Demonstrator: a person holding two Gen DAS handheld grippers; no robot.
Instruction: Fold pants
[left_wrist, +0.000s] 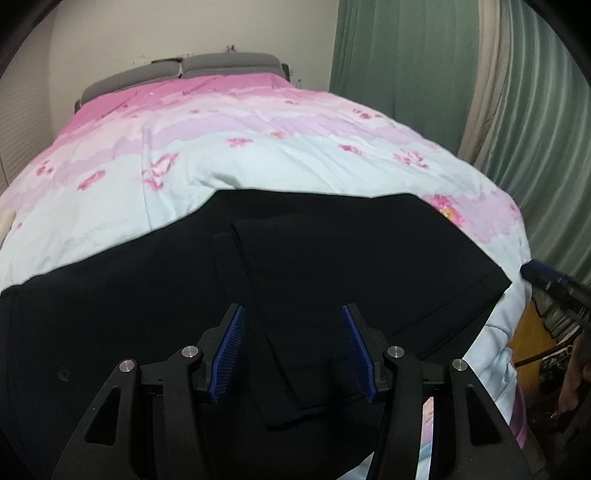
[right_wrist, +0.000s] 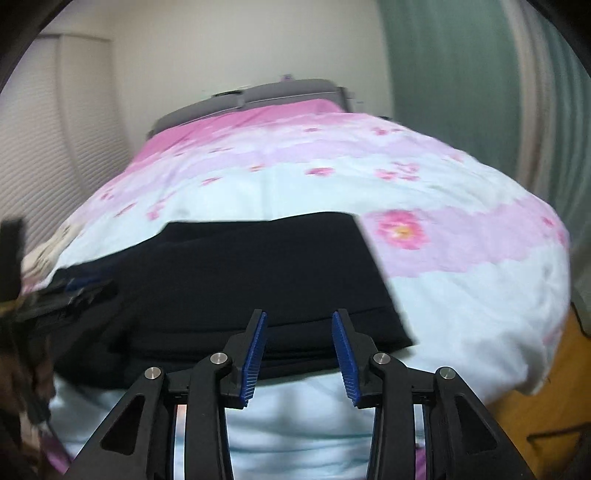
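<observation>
**Black pants lie folded on the flowered quilt, both grippers parted above them**

The black pants (left_wrist: 332, 266) lie across the lower half of the left wrist frame, spread on a pink and pale-blue flowered quilt (left_wrist: 258, 147) that covers the bed. A narrower folded layer of the same cloth runs down the middle of the garment toward the bottom of the frame.

The left gripper (left_wrist: 293, 314) stands over that layer with its blue-padded jaws apart; nothing is pinched between them.

In the right wrist frame the pants (right_wrist: 240, 277) fill the centre left, their near edge crossing between the fingers. The right gripper (right_wrist: 299, 319) has its jaws apart too and grips nothing.

A grey headboard (left_wrist: 207, 64) sits at the upper centre, green curtains (left_wrist: 406, 74) at the upper right.
</observation>
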